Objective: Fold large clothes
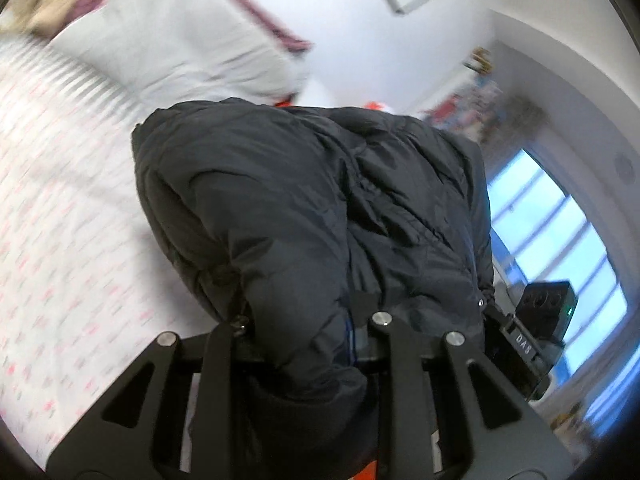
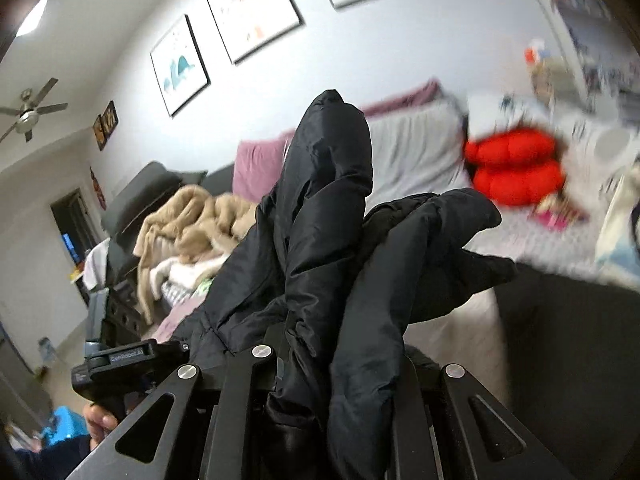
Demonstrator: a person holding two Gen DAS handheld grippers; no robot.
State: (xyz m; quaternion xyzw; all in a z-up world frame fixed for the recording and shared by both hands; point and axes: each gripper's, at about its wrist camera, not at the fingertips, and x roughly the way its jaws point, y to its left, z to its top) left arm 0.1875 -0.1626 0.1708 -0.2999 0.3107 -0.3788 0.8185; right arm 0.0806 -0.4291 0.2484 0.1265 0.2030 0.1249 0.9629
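A black puffer jacket [image 1: 304, 208] fills the middle of the left wrist view, held up over the bed. My left gripper [image 1: 304, 344] is shut on a bunched fold of it; the fabric hides the fingertips. The same jacket [image 2: 320, 248] rises in the right wrist view, draped over my right gripper [image 2: 332, 364], which is shut on it with its fingertips hidden too. The other gripper [image 2: 128, 364] shows at lower left in the right wrist view, held by a hand, and at right in the left wrist view [image 1: 536, 328].
The bed has a white sheet with pink marks [image 1: 60, 216] and a white pillow [image 1: 176, 40]. A red puffer garment [image 2: 516, 168], a tan fur coat [image 2: 192, 224] and pink pillows [image 2: 260, 160] lie on the bed. A window [image 1: 560, 248] is at right.
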